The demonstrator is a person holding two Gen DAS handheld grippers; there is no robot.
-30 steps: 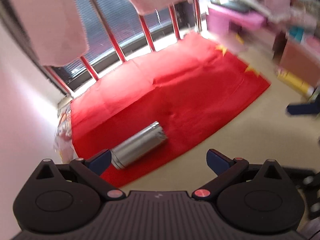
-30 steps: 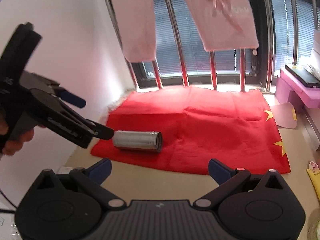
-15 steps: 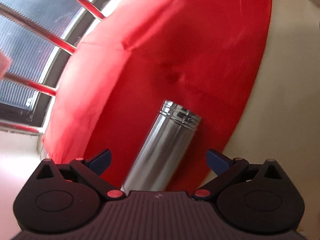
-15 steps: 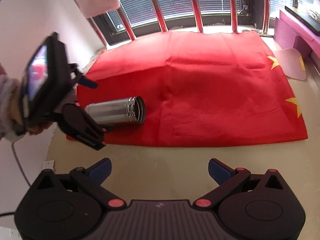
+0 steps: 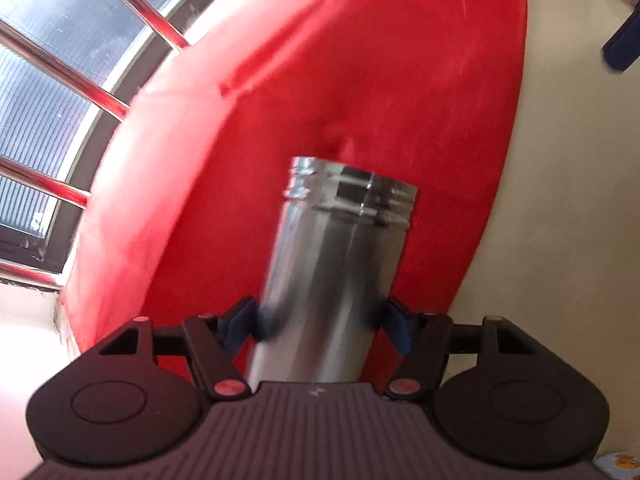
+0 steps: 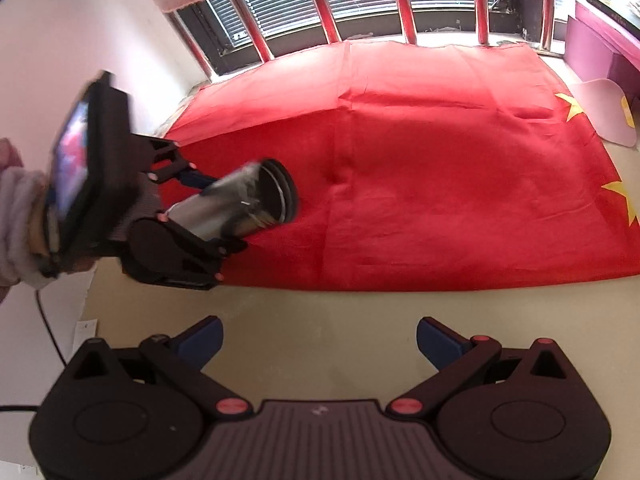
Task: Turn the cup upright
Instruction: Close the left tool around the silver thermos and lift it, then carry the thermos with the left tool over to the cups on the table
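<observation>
The steel cup (image 5: 336, 264) is a shiny cylinder with a threaded open mouth. My left gripper (image 5: 320, 322) is shut on the cup's lower body, blue pads pressed on both sides. In the right wrist view the cup (image 6: 240, 210) is held by the left gripper (image 6: 208, 210), tilted, mouth pointing right and slightly up, above the left edge of the red cloth (image 6: 420, 176). My right gripper (image 6: 318, 340) is open and empty over the beige floor in front of the cloth.
The red cloth with yellow stars (image 5: 360, 80) covers the floor by a barred window (image 6: 360, 4). A white wall (image 6: 80, 40) runs along the left. Pink furniture (image 6: 604, 44) and a pink mat (image 6: 608, 110) lie at the right.
My left gripper has closed on the cup and lifted its mouth end off the cloth. The right gripper stays open and has moved little.
</observation>
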